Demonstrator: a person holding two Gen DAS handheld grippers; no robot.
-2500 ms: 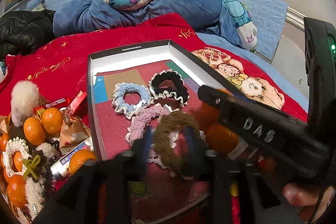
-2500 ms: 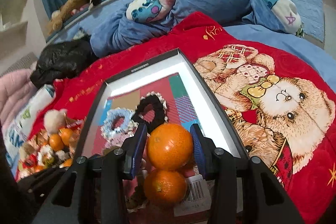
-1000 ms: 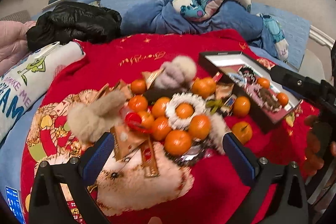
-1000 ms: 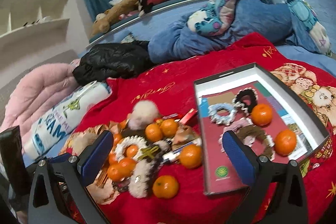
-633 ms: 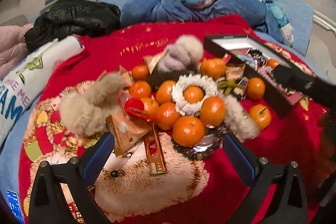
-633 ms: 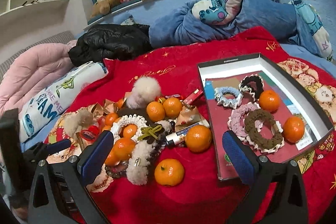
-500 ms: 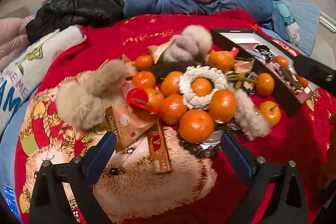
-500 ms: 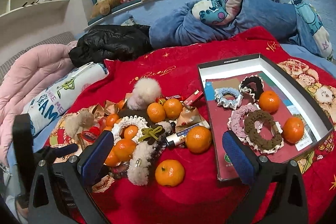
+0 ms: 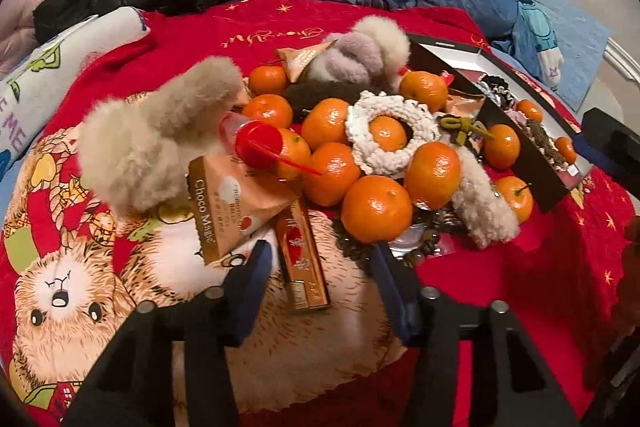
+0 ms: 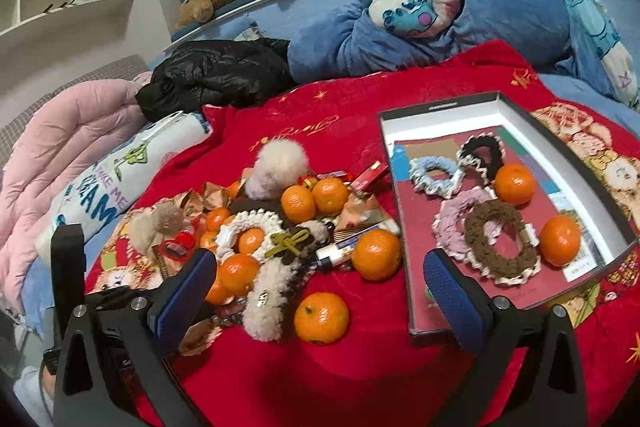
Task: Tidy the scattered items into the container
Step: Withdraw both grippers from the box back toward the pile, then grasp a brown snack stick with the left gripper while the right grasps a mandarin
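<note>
One long, flat orange-gold snack bar (image 9: 303, 254) lies between the fingers of the left gripper (image 9: 320, 267), pointing away from it. The jaws are closing but do not squeeze it yet. The right gripper (image 10: 320, 283), wide open and empty, is nearer the black box (image 10: 592, 183).

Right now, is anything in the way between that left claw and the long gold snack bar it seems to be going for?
Nothing blocks it. The left gripper is closing with the gold snack bar lying between its jaws, not yet pinched. The Choco pouch overlaps the bar's far end, beside the left finger, and might get nudged.
</note>
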